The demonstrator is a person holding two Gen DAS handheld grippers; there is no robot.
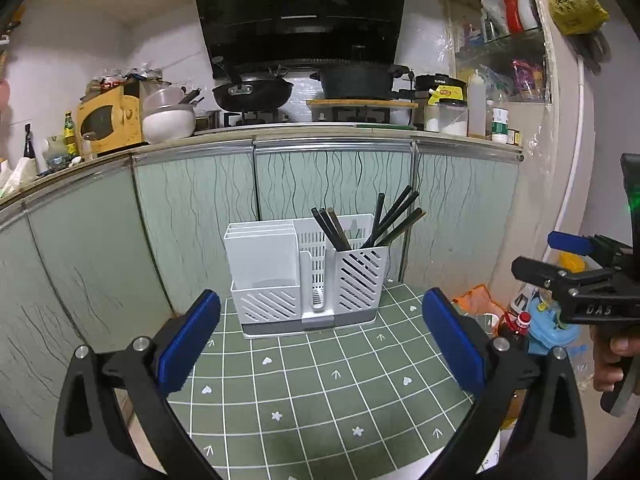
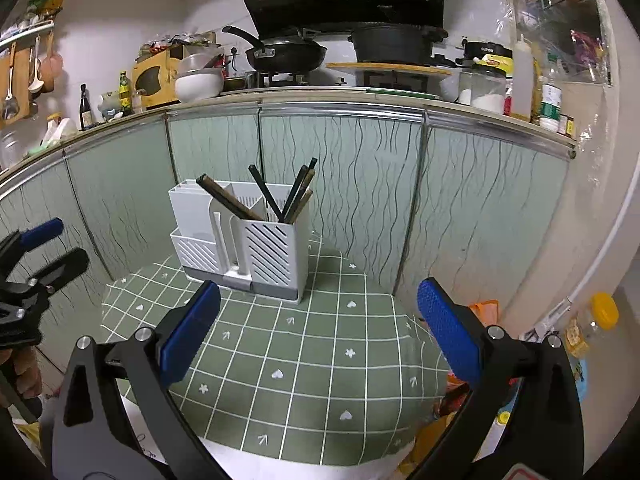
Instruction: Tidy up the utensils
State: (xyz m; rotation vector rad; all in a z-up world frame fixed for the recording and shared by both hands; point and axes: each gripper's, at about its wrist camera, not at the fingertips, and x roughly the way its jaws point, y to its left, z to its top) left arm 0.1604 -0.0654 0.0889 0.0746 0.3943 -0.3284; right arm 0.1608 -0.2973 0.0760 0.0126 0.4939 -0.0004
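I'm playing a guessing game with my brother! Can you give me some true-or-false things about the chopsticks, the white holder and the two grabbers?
1. The chopsticks stand in the white utensil holder. True.
2. The left gripper is squeezing a chopstick. False: it is open and holds nothing.
3. The holder stands on a green checked tablecloth. True.
4. The right gripper is shut. False: its blue pads are wide apart, with nothing between them.
5. All the chopsticks lean the same way. False: one bunch leans left, the other right.
6. A black wok sits on the stove behind. True.
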